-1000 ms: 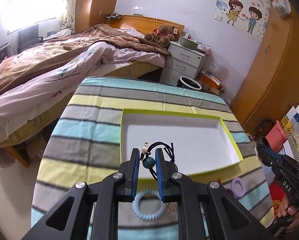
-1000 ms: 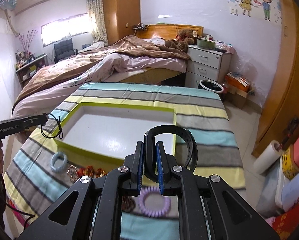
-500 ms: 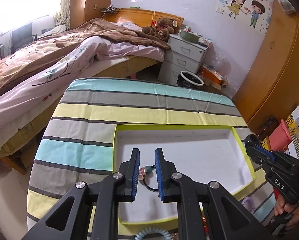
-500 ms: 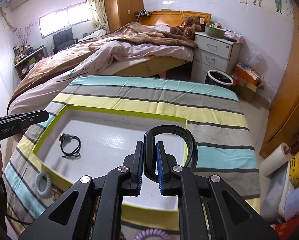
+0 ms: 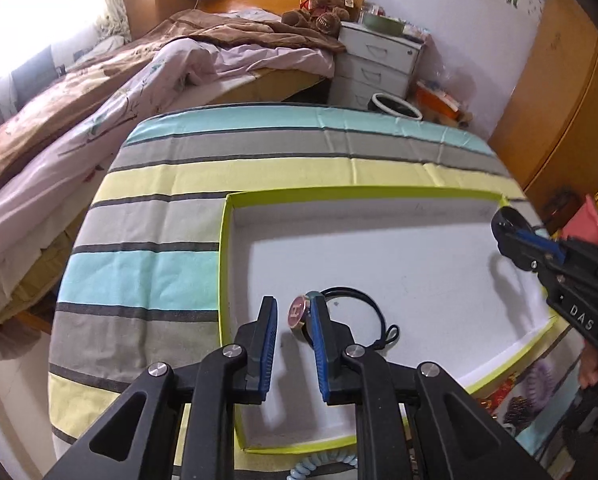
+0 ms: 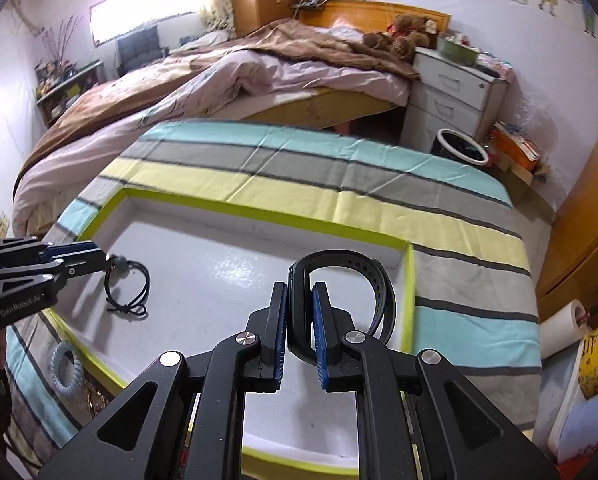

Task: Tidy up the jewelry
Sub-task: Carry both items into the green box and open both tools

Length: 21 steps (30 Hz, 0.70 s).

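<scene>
A white tray with a lime-green rim lies on the striped tablecloth. A black cord hair tie with a round charm lies in the tray's left part. My left gripper is open over the tray, its tips at the charm. My right gripper is shut on a black wristband and holds it over the tray's right side.
A light-blue coil hair tie, a purple coil tie and red-gold trinkets lie on the cloth in front of the tray. A bed, a nightstand and a bin stand behind the table.
My left gripper has let go of the black cord tie, which now lies in the tray, and has opened wider. My right gripper has carried the wristband forward over the tray.
</scene>
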Available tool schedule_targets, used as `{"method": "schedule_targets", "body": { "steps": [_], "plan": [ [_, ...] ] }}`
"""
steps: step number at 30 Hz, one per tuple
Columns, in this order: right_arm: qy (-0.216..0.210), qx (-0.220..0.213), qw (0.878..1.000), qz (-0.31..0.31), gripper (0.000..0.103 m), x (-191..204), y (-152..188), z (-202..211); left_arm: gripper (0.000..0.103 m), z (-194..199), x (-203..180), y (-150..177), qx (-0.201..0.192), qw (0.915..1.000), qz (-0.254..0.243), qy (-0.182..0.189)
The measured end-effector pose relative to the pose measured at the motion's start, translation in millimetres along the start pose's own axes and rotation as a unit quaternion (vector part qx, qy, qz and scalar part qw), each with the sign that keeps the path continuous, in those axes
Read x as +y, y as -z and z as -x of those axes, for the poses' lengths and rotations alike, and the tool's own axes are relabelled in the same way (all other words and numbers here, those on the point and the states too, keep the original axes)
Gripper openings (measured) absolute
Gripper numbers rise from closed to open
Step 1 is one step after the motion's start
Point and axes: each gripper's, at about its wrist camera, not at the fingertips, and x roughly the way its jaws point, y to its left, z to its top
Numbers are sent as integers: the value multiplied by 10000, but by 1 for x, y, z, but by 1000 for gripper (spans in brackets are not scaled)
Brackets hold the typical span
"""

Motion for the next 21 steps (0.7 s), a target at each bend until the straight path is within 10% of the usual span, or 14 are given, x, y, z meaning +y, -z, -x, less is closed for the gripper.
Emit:
{"method": "schedule_targets", "body": {
  "steps": [21],
  "plan": [
    [97,494,9987,71,13,-3,-12,-45,16,-31,-15,-22,24,9997,-192,-172]
  ]
}}
